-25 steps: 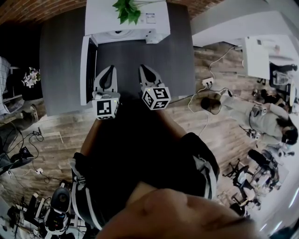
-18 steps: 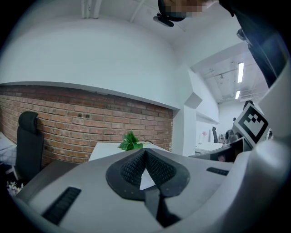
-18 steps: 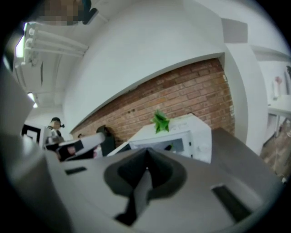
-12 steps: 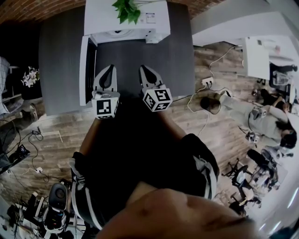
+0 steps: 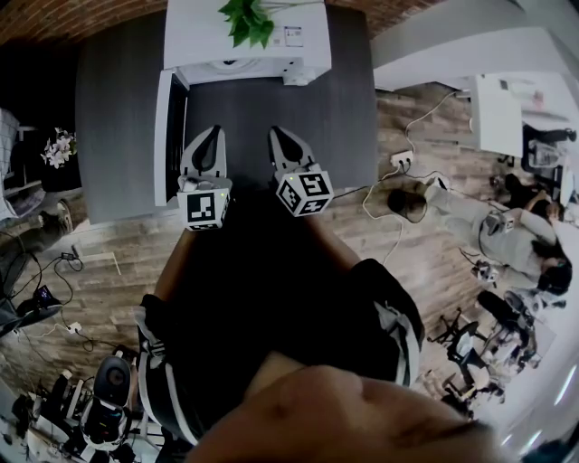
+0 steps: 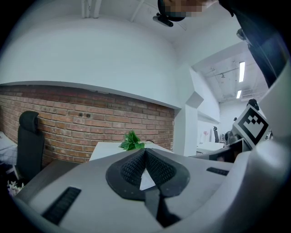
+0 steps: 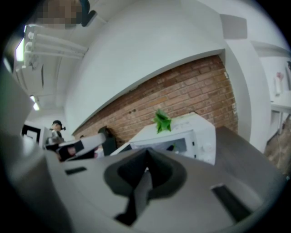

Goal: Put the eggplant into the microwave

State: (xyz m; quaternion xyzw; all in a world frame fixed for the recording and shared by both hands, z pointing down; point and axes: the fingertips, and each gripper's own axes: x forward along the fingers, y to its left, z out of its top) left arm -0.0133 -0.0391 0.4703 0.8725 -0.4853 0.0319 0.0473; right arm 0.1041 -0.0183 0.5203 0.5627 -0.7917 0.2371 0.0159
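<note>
bystander at right (image 5: 525, 249) shifted slightly lower, leg at left edge (image 5: 34, 239) drawn slightly upward

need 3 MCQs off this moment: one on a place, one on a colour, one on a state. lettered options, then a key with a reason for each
1. Where does the green plant stand?
A. on the floor
B. on top of the microwave
C. on a windowsill

2. What colour is the table top?
A. white
B. red
C. dark grey

3. How do the fingers of the right gripper stand?
A. together, with nothing between them
B. wide apart
C. half open round an object

Key:
1 B: the head view shows the leaves on the white microwave's top panel.
2 C: the surface in front of the microwave is dark grey in the head view.
3 A: the right gripper view shows the two fingers meeting, with nothing held.
</note>
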